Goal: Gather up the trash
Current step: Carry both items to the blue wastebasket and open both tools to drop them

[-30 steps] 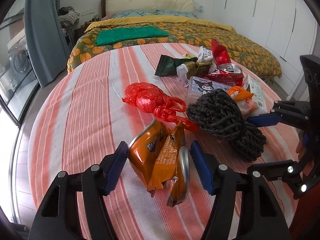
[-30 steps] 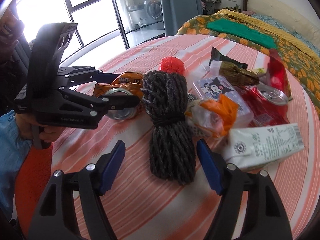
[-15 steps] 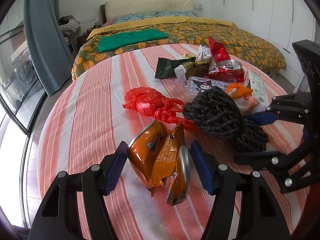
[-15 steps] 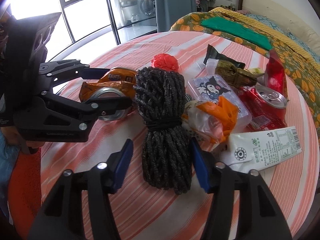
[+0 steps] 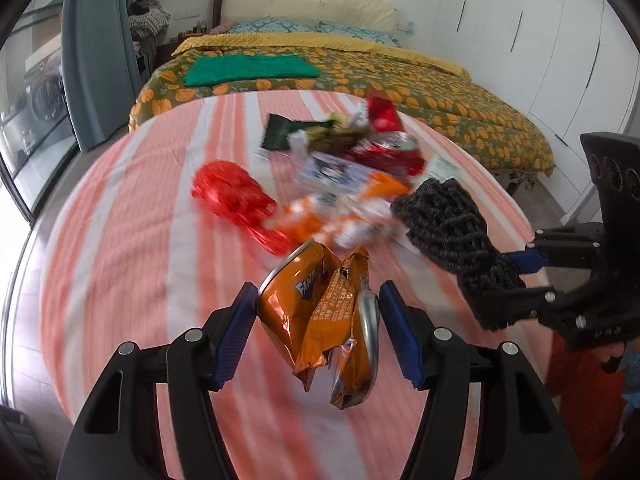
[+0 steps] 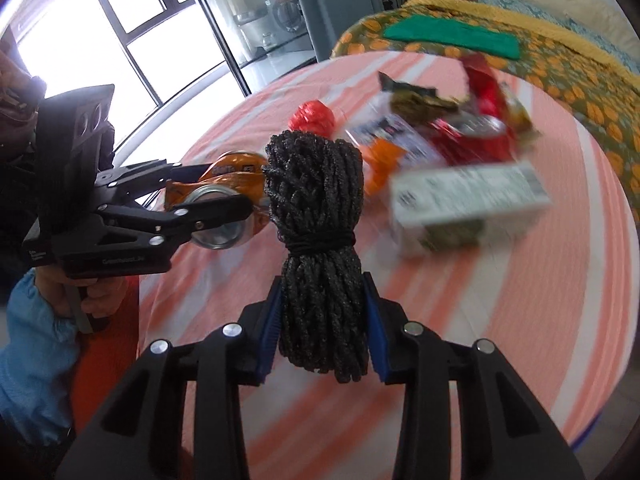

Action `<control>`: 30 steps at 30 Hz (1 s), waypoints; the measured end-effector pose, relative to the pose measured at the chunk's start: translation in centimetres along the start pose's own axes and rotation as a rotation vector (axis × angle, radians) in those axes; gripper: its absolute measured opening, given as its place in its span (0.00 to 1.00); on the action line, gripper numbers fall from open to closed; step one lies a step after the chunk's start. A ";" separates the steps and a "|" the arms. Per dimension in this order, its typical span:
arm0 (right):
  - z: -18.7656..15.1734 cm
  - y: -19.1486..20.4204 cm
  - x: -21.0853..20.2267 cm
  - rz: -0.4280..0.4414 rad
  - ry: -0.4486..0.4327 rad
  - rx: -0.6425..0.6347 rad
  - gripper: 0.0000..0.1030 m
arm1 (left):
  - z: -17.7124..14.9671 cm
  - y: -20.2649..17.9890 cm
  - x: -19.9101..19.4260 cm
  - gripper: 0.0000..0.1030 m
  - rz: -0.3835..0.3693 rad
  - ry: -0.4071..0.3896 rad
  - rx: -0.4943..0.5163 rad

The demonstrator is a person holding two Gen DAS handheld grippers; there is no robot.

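Trash is sitting in both grippers and lying in a loose heap on the striped table (image 5: 120, 248). The left gripper (image 5: 318, 316) is clamping a crushed orange can (image 5: 320, 320), its blue pads (image 5: 236, 324) pressing on either side; from the right wrist view the same can (image 6: 224, 208) is showing between that gripper's black fingers (image 6: 208, 210), with a hand in a blue sleeve (image 6: 36, 344) gripping the handle. The right gripper (image 6: 323, 320) is closing its jaws on a dark rope bundle (image 6: 320, 220), and its blue pads (image 6: 272, 320) are squeezing the lower end of the coil just below the black tie. In the left wrist view the rope (image 5: 448, 224) is hanging from the right gripper (image 5: 516, 276), beside the can.

Beyond the two held things, the rest of the heap is blurring with motion: a red plastic bag (image 5: 232, 196), an orange wrapper (image 5: 340, 216), a small white box with a cartoon figure (image 5: 332, 168), a red can (image 5: 392, 152), a dark green packet (image 5: 284, 132) and a red packet (image 5: 382, 114). A white carton (image 6: 464, 200) is lying to the right of the rope in the right wrist view.

Behind the table, a bed (image 5: 440, 92) with a yellow and green patterned cover is carrying a folded green cloth (image 5: 248, 68). A grey curtain (image 5: 92, 52) is hanging at the left by the window.
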State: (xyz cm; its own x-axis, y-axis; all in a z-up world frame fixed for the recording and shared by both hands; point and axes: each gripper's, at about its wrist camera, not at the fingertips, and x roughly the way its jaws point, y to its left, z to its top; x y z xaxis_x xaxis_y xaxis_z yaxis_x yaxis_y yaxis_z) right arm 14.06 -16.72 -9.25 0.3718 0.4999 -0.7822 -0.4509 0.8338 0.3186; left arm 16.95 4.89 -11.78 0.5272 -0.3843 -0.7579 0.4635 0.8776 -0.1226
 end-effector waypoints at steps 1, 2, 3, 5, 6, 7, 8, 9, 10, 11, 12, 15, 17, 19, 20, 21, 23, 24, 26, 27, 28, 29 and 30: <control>-0.8 -0.8 -0.8 -0.010 0.016 0.014 0.35 | -0.6 -1.0 0.0 0.61 0.006 0.012 -0.003; -1.7 -1.6 -1.4 -0.032 0.034 0.023 0.35 | -1.2 -2.0 0.0 0.62 0.010 0.022 -0.007; -2.3 -2.2 -1.9 -0.051 0.044 0.028 0.35 | -1.7 -2.8 0.1 0.63 0.007 0.030 -0.011; -3.7 -3.6 -2.4 -0.102 0.072 0.042 0.36 | -2.7 -4.2 0.5 0.63 -0.003 0.042 -0.026; -4.3 -4.4 -2.4 -0.131 0.089 0.046 0.37 | -3.0 -4.9 0.7 0.63 -0.001 0.045 -0.028; -4.7 -4.9 -2.2 -0.149 0.098 0.054 0.39 | -3.2 -5.2 0.9 0.65 0.003 0.050 -0.025; -4.9 -5.4 -2.1 -0.154 0.099 0.068 0.43 | -3.4 -5.7 1.2 0.69 0.007 0.056 -0.016; -5.2 -5.8 -2.0 -0.149 0.096 0.084 0.47 | -3.5 -6.0 1.4 0.72 0.014 0.060 -0.006; -5.3 -6.2 -1.9 -0.138 0.094 0.097 0.56 | -3.6 -6.2 1.5 0.72 0.022 0.064 0.002; -5.2 -6.2 -1.9 -0.139 0.089 0.095 0.57 | -3.7 -6.4 1.5 0.73 0.026 0.065 0.007; -5.2 -6.1 -2.0 -0.144 0.081 0.088 0.57 | -3.7 -6.5 1.5 0.73 0.026 0.065 0.010; -4.6 -6.1 -1.9 -0.149 0.068 0.073 0.57 | -3.7 -6.5 1.5 0.73 0.031 0.068 0.022; -4.2 -6.0 -1.5 -0.141 0.063 0.069 0.56 | -3.8 -6.8 1.5 0.71 0.040 0.070 0.038; -4.1 -6.0 -1.2 -0.133 0.075 0.047 0.36 | -3.7 -7.0 1.6 0.63 0.040 0.077 0.050; -4.0 -5.9 -0.9 -0.128 0.084 0.037 0.34 | -3.7 -7.1 1.6 0.62 0.041 0.076 0.050; -4.1 -6.0 -1.0 -0.125 0.082 0.036 0.33 | -3.7 -7.2 1.5 0.60 0.040 0.077 0.047; -4.4 -6.3 -2.0 -0.113 0.051 0.049 0.32 | -3.5 -7.6 1.2 0.60 0.024 0.072 0.030; -4.5 -6.7 -2.7 -0.105 0.027 0.060 0.32 | -3.2 -8.0 1.0 0.60 0.012 0.067 0.018; -4.8 -8.1 -4.9 -0.096 -0.033 0.102 0.32 | -2.6 -9.2 0.7 0.60 -0.028 0.056 -0.002; -5.0 -9.0 -5.9 -0.101 -0.054 0.121 0.32 | -2.1 -10.0 0.6 0.60 -0.050 0.050 -0.005; -5.6 -10.8 -7.5 -0.119 -0.081 0.152 0.32 | -1.7 -11.1 0.5 0.60 -0.074 0.044 -0.004; -6.0 -11.9 -8.2 -0.133 -0.092 0.172 0.32 | -1.0 -12.4 0.6 0.60 -0.101 0.038 0.000; -6.5 -13.3 -9.1 -0.152 -0.103 0.196 0.32 | -0.5 -13.7 0.7 0.60 -0.124 0.034 0.006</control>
State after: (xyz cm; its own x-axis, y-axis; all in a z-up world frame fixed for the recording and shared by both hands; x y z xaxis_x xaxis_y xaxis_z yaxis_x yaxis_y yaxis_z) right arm 11.42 -33.90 -9.82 0.5081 0.3780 -0.7739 -0.2216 0.9257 0.3067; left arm 10.61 -7.21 -10.98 0.4413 -0.4797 -0.7584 0.5278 0.8222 -0.2130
